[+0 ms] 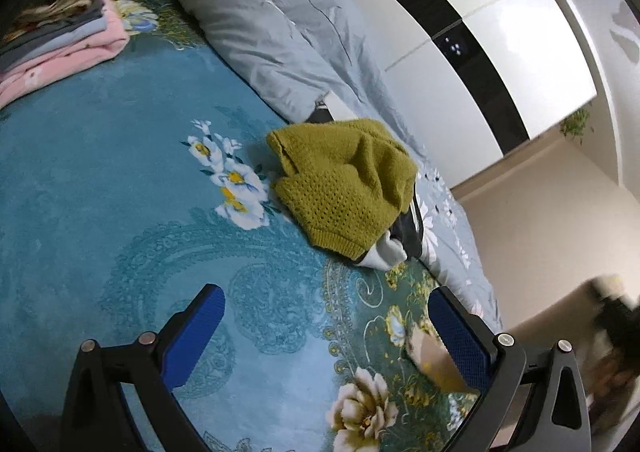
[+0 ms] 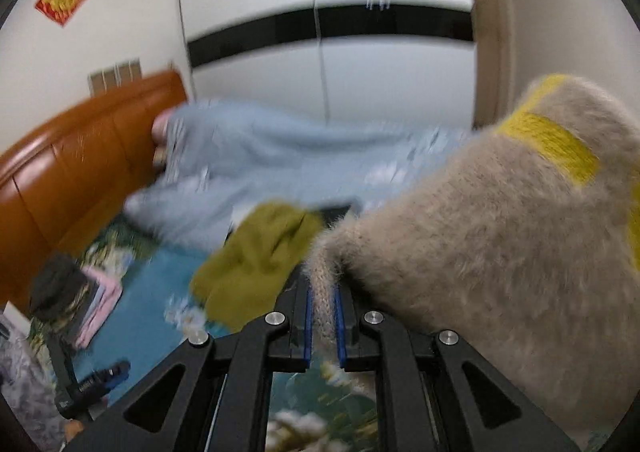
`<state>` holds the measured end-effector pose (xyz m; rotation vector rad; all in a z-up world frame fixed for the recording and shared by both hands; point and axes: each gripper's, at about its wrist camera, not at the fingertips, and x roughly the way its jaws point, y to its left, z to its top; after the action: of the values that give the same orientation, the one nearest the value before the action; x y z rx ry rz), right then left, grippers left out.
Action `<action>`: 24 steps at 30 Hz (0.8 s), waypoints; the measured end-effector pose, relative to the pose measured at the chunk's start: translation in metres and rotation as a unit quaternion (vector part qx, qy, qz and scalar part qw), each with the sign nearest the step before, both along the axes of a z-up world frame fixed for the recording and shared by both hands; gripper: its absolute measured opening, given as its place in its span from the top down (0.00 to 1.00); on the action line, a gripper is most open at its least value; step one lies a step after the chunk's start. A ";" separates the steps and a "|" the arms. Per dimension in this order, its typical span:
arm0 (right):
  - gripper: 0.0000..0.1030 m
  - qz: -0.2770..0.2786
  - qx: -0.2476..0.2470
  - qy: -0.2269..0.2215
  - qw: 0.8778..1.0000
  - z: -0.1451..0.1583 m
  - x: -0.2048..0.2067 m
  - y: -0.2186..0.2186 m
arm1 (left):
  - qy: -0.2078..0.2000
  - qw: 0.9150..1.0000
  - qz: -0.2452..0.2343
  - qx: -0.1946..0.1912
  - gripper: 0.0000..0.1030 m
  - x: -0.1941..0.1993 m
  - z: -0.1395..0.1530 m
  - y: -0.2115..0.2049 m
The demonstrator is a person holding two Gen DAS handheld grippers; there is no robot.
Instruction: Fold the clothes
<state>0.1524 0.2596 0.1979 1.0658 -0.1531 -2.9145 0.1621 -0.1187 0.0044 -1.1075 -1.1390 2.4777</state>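
Observation:
A fuzzy beige sweater (image 2: 500, 232) with yellow patches hangs lifted above the bed. My right gripper (image 2: 323, 290) is shut on its ribbed edge, which runs between the blue pads (image 2: 308, 316). An olive-green knit sweater (image 1: 344, 180) (image 2: 256, 264) lies crumpled on the teal floral bedspread (image 1: 120, 172), partly over a black-and-white garment (image 1: 404, 236). My left gripper (image 1: 326, 296) hovers open over the bedspread in front of the olive sweater, with nothing between its fingers. A beige and yellow bit of cloth (image 1: 432, 356) shows beside its right finger. The right wrist view is blurred.
A stack of folded clothes (image 1: 60, 36) (image 2: 80, 296) sits at the far left of the bed, near the orange headboard (image 2: 80, 156). A grey-blue quilt (image 1: 260, 32) lies bunched along the far side. Behind it stands a white wardrobe (image 2: 360, 72). Floor (image 1: 540, 212) shows past the bed's right edge.

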 end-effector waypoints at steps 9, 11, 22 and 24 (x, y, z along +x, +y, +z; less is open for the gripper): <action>0.91 0.076 -0.079 -0.156 0.982 -0.170 -0.035 -0.138 | -0.003 1.000 0.012 0.009 0.00 0.007 -0.003 -0.009; 0.91 0.095 -0.063 -0.164 0.980 -0.184 -0.033 -0.160 | -0.006 1.000 0.012 0.009 0.00 0.007 -0.004 -0.010; 0.64 0.212 -0.032 -0.138 0.967 -0.169 0.009 -0.178 | -0.029 1.000 0.004 0.009 0.00 -0.004 -0.014 -0.006; 0.63 0.223 -0.036 -0.127 0.966 -0.156 0.023 -0.163 | -0.030 1.000 0.001 0.003 0.00 -0.004 -0.013 -0.004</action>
<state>0.1753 0.0969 0.0422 1.2656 -0.0195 -2.3556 0.1577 -0.1231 -0.0084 -1.1878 -1.1636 2.4564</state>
